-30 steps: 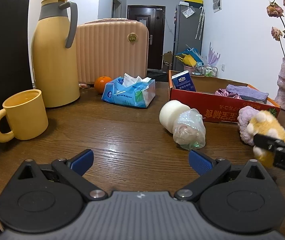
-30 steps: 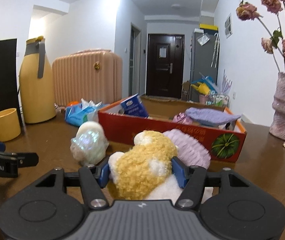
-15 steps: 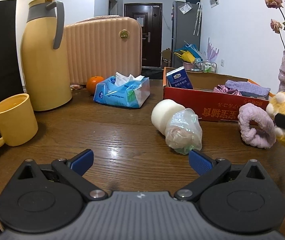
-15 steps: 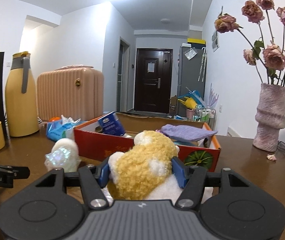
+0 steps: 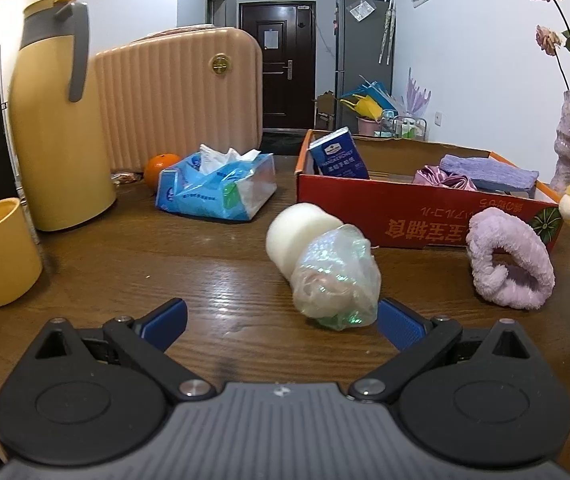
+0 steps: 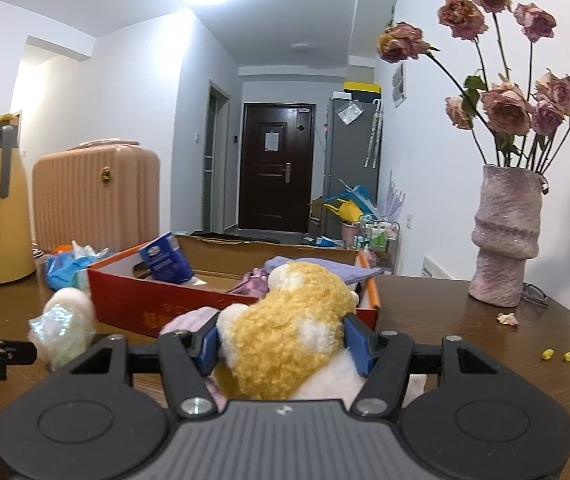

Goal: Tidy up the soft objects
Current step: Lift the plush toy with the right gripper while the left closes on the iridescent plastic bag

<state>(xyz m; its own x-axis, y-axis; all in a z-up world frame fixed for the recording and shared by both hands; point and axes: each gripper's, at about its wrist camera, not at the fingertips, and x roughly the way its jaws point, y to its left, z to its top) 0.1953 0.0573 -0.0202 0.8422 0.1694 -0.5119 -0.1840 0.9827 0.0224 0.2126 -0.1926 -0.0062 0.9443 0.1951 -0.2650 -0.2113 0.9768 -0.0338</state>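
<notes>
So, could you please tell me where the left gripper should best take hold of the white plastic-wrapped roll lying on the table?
Probably across the bare white end, coming from the front: the roll lies pointing toward the open left gripper, and its near end is loose, crinkly wrap that would likely slip.

Each camera sat low behind its own gripper, looking forward across the table [image 5: 213,256] toward the far door [image 6: 277,168]. The left view looked from farther left and tilted lower; the right stood close to the box [image 6: 125,300]. Both shared the box [image 5: 405,216], flask [image 5: 53,128] and suitcase [image 6: 93,196].
</notes>
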